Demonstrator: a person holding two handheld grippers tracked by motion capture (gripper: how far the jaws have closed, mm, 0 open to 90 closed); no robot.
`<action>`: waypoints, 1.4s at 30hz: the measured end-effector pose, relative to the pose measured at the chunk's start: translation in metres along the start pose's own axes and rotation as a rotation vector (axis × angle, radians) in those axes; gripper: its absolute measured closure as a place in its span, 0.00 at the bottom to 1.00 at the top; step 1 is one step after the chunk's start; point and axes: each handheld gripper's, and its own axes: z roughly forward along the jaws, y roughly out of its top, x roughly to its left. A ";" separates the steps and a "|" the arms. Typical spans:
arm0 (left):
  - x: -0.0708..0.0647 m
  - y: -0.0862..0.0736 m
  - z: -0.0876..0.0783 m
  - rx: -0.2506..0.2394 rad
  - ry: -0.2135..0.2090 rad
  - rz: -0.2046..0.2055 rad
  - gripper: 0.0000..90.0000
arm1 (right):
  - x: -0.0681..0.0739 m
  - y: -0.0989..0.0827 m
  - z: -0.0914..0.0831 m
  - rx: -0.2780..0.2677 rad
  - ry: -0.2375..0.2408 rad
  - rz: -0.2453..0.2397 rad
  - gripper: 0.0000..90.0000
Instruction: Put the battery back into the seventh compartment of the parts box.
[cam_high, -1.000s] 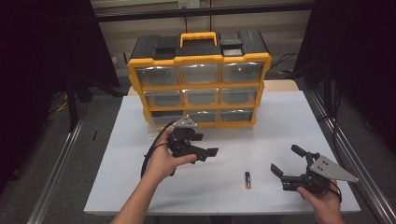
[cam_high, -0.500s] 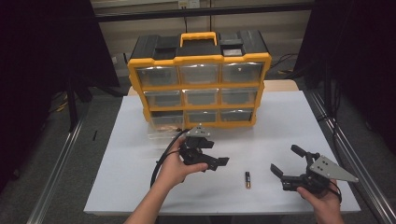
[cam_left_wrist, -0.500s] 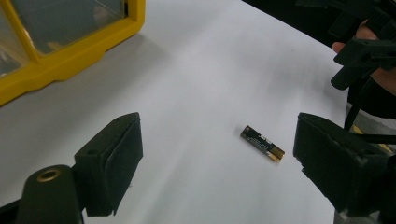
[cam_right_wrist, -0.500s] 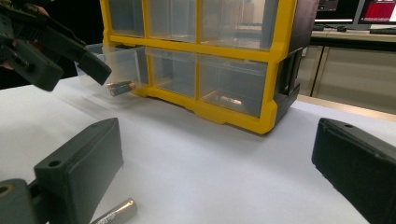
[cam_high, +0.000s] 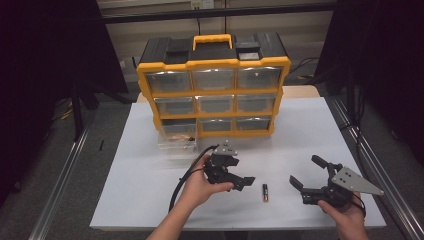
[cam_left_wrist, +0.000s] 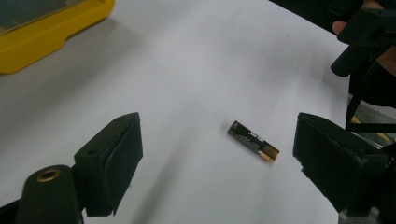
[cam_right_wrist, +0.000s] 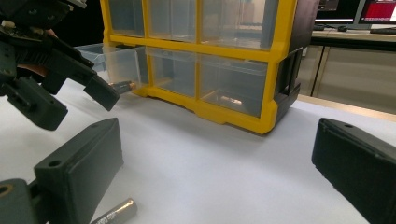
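Left gripper, jaws open, hovers beside a small black-and-gold battery lying on the white table. Best straddle its middle, then close. Right gripper rests open.

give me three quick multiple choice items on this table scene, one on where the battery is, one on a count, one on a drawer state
1. Where does the small black and gold battery lie?
A. on the white table between the two grippers
B. inside a drawer
C. on top of the organiser

2. How many drawer fronts does the yellow and black plastic drawer organiser show?
A. four
B. six
C. nine

3. How is the clear plastic bottom left drawer?
A. shut flush
B. pulled out
C. lifted out onto the floor

Answers: 1 A, it rests on the bare table with the left gripper and the right gripper at its sides. 2 C, three rows of three. 3 B, it juts out toward the person.
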 end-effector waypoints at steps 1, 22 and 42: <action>-0.001 -0.001 0.003 -0.010 -0.009 -0.003 0.18 | 0.000 0.000 0.000 0.000 0.000 0.001 0.02; -0.022 -0.009 0.038 0.030 -0.005 0.019 0.26 | 0.000 0.000 0.000 -0.006 0.000 0.005 0.02; -0.040 -0.020 0.067 0.122 0.036 0.077 0.49 | -0.001 0.000 -0.001 -0.006 0.001 0.007 0.02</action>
